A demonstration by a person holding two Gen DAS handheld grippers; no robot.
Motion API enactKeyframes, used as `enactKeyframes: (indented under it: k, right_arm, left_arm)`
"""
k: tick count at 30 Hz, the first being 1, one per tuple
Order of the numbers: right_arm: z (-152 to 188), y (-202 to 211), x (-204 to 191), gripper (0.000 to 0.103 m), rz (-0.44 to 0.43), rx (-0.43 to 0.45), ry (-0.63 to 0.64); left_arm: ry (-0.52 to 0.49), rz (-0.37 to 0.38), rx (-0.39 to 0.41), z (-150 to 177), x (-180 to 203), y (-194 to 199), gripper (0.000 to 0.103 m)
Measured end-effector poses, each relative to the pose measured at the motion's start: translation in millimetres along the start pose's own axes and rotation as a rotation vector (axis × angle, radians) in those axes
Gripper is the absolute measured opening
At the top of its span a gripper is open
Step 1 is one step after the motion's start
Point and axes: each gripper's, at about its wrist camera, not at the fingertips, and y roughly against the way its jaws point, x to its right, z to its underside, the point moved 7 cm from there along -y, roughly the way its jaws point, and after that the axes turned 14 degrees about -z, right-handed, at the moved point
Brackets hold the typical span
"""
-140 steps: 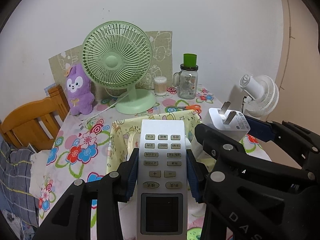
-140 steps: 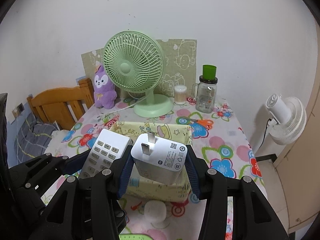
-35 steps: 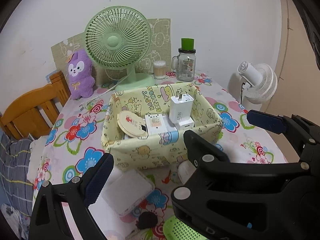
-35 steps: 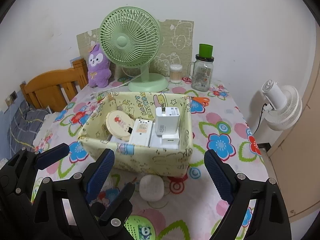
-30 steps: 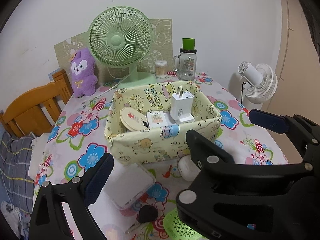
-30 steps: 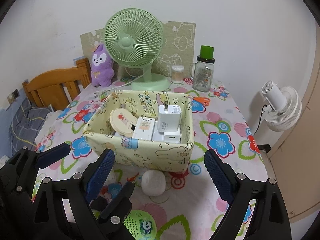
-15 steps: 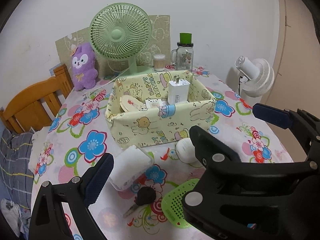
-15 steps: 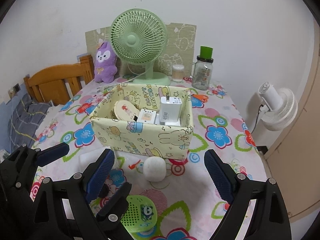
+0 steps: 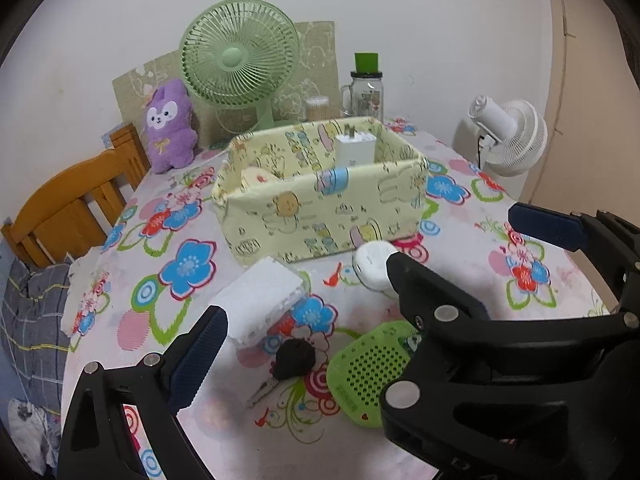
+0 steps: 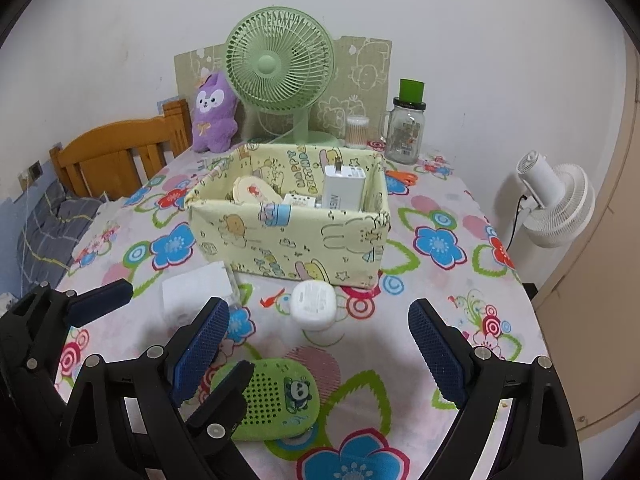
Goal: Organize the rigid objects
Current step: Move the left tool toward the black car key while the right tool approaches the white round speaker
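Your right gripper [image 10: 316, 352] hangs w/ jaws spread wide, nothing between the blue pads; your left gripper [image 9: 304, 304] is likewise open and empty, its right finger hidden behind the right gripper's black frame. Nearest you on the floral-print tablecloth [image 10: 440, 292] lies the flat green perforated speaker w/ a panda sticker [image 10: 276, 400], partly under the left gripper's finger in the right wrist view. Just left of it sits a black-headed key [image 9: 294, 360]. Next out: a white rectangular foam block [image 9: 260, 300] and a small rounded white plastic case [image 10: 314, 304], both just in front of the pale-yellow cartoon-print fabric box [image 10: 288, 240]. Inside the box: a white wall charger standing upright [image 10: 342, 192], a white remote [image 10: 298, 202] lying low beside it, and a round cream disc [image 10: 254, 192] on the left. Behind: green desk fan [image 10: 280, 68], purple plush toy [image 10: 212, 114], cotton-swab tub [image 10: 357, 132], glass jar w/ green cap [image 10: 406, 128]. Off the table's right edge, a white fan [image 10: 556, 200].
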Motion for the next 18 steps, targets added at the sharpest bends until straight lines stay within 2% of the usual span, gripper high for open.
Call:
enactKeyframes:
  k: [13,18]
  right_arm:
    - [19,-23,1,0.093,-0.034,-0.026,-0.021]
    - [26,-37,4,0.093,-0.039,-0.048,-0.022]
  left_arm:
    - [0.048,0.048,-0.045,21,-4,-28,0.099]
    - [0.064,0.028,-0.075,28,-11,-43,0.099]
